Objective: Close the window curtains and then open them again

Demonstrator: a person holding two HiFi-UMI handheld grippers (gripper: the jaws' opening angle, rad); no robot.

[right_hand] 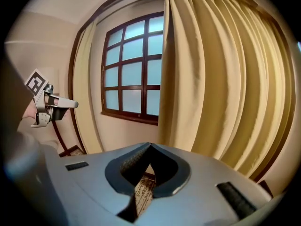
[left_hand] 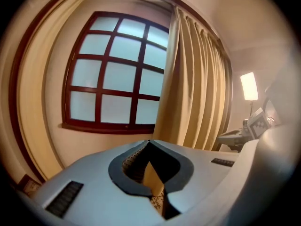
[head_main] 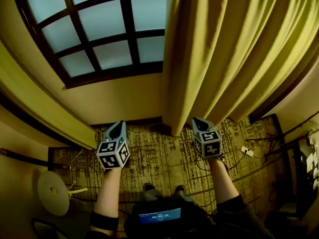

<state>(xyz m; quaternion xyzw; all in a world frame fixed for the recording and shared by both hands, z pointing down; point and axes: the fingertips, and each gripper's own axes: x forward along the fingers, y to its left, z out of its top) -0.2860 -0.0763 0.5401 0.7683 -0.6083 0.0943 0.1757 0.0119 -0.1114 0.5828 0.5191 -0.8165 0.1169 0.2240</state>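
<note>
The window has a dark wooden frame and frosted panes. A yellow curtain hangs over its right part, with its inner edge reaching the floor. A second yellow curtain is gathered at the far left. My left gripper is held low in front of the wall under the window, shut and empty. My right gripper sits just right of the right curtain's bottom edge, shut, with no cloth between its jaws. In the left gripper view the jaws meet at their tips, as they do in the right gripper view.
A patterned carpet covers the floor. A round white object lies at the left. Cables and a white power strip lie at the right. A lit lamp stands at the room's right side. My feet stand below the grippers.
</note>
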